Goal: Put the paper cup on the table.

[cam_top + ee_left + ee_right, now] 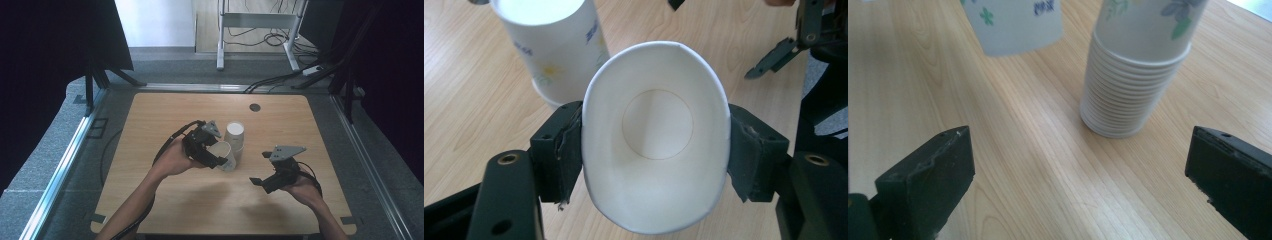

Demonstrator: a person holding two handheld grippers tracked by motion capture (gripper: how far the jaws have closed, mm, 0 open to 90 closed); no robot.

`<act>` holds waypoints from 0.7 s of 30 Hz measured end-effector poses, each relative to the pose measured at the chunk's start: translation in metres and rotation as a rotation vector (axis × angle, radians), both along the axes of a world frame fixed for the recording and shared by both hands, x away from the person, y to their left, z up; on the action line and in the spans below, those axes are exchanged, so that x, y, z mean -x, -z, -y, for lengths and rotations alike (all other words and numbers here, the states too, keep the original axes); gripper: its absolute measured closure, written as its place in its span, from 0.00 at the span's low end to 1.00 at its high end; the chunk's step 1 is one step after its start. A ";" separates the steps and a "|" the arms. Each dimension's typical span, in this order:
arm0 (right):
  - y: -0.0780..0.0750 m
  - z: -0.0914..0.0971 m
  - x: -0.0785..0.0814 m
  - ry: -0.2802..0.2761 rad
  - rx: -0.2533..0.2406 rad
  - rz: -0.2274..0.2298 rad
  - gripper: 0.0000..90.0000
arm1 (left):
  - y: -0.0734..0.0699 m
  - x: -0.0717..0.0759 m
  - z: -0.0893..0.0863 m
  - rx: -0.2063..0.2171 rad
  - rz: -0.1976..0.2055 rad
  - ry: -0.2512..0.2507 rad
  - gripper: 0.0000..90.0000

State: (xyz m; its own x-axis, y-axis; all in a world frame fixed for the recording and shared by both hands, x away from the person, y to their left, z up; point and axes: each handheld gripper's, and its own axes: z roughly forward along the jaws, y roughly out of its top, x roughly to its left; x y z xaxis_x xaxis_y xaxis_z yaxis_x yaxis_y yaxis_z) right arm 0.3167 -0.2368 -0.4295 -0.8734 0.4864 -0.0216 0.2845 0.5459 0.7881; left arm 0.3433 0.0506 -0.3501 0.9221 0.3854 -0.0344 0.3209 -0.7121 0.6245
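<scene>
My left gripper [218, 151] is shut on a white paper cup [228, 160], held tilted just above the wooden table [165, 115]. In the left gripper view the cup [656, 190] faces me mouth first, squeezed into an oval between the two pads [561, 150]. Just behind it an upside-down stack of flower-printed paper cups [234, 136] [551, 45] stands on the table. My right gripper [260, 168] hovers to the right of the stack, open and empty. In the right gripper view its jaws stand wide apart [1083, 150], facing the stack [1135, 65] and the held cup [1013, 25].
A small dark round grommet [255, 107] sits near the table's far edge. Past the table, a white desk frame with loose cables [255, 30] stands on the floor. Dark curtains and stands flank both sides. Bare wood lies in front of both hands.
</scene>
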 end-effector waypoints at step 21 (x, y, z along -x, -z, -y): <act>0.007 0.020 0.005 0.075 -0.013 0.012 0.00 | 0.001 -0.009 -0.022 -0.079 0.015 -0.097 0.35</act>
State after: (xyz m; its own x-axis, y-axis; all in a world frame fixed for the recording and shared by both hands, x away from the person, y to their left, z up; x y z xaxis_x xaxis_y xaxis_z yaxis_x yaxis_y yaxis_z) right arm 0.3121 -0.2569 -0.4369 -0.8345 0.5505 -0.0245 0.3149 0.5129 0.7986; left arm 0.3523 0.0730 -0.3513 0.8807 0.4736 0.0133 0.3816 -0.7257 0.5725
